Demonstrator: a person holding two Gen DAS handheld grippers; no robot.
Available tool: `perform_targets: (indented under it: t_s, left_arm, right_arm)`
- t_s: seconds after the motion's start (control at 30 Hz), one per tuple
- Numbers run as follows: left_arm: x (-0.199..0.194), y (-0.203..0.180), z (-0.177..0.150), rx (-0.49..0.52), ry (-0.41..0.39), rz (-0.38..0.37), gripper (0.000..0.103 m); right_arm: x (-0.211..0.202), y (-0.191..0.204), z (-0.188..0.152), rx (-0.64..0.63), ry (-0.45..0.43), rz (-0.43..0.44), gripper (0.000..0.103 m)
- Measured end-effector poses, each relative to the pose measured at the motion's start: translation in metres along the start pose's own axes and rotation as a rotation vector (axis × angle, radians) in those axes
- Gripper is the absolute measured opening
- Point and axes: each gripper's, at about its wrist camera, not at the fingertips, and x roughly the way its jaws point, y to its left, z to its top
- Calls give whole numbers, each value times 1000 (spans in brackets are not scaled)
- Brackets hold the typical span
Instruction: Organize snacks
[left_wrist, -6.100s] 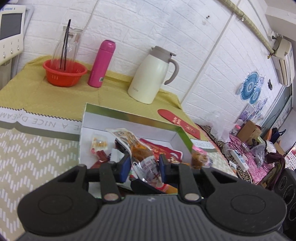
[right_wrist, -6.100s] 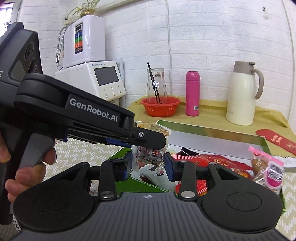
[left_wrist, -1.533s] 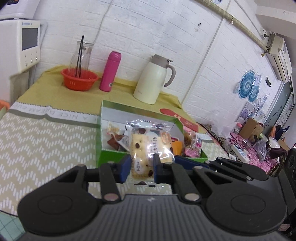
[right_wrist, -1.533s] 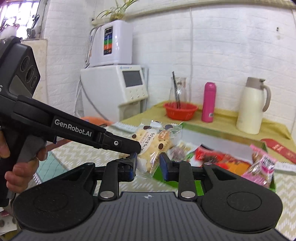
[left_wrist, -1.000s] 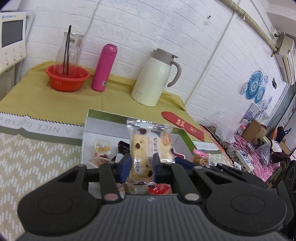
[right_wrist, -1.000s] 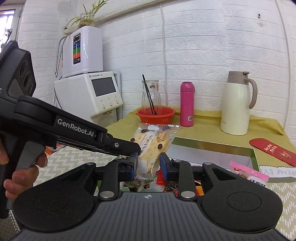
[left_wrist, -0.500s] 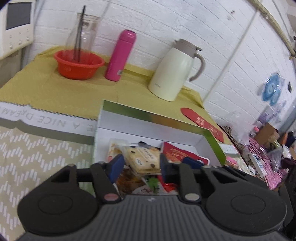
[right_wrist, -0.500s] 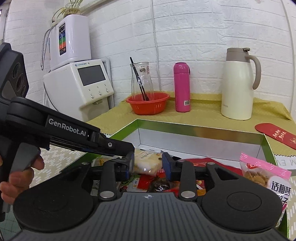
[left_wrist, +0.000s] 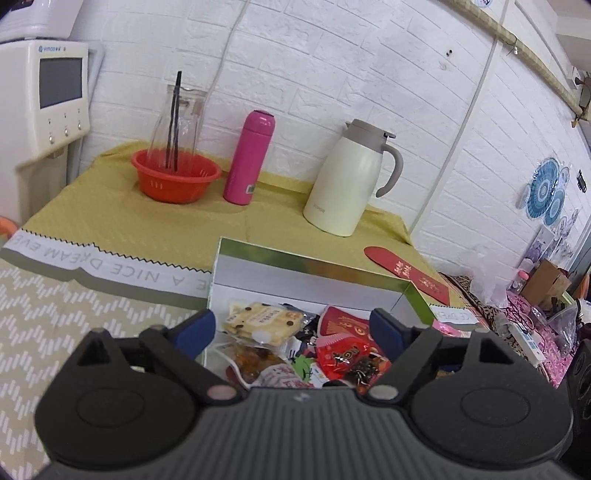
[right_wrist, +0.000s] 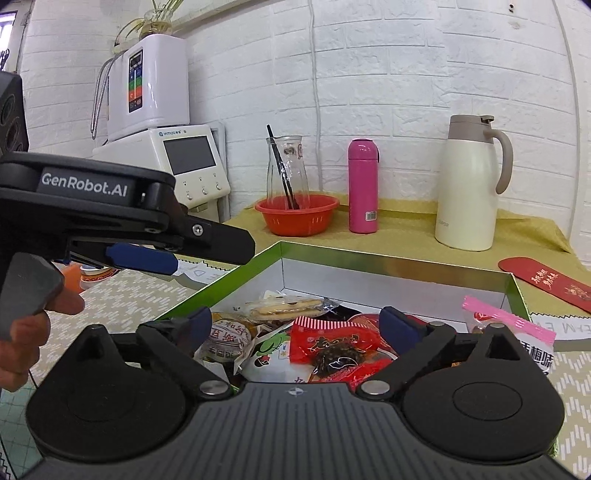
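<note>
Hiding lower snacks (left_wrist: 280, 369): left tool (left_wrist: 295, 328)

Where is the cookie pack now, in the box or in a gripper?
In the box: the cookie pack lies flat on other snacks, no pad touching.

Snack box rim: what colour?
Green on the snack box rim; clearest in the right wrist view.

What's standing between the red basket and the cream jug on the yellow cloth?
The pink flask stands between the red basket and cream jug, touching neither; both wrist views show it.
</note>
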Motion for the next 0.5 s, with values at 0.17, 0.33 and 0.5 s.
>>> perform_targets:
  t_s: [0.17, 0.33, 0.5]
  left_arm:
    - [-35, -13, -6, 27, -32, 20, 83]
    - [-76, -30, -24, 65, -60, 78, 83]
    - [-111, -40, -53, 43, -82, 112, 85]
  right_arm:
    - [-26, 1, 5, 12, -3, -15, 103]
    - [-67, 4, 5, 25, 7, -79, 103]
    - [-112, 1, -6, 75, 13, -124, 103]
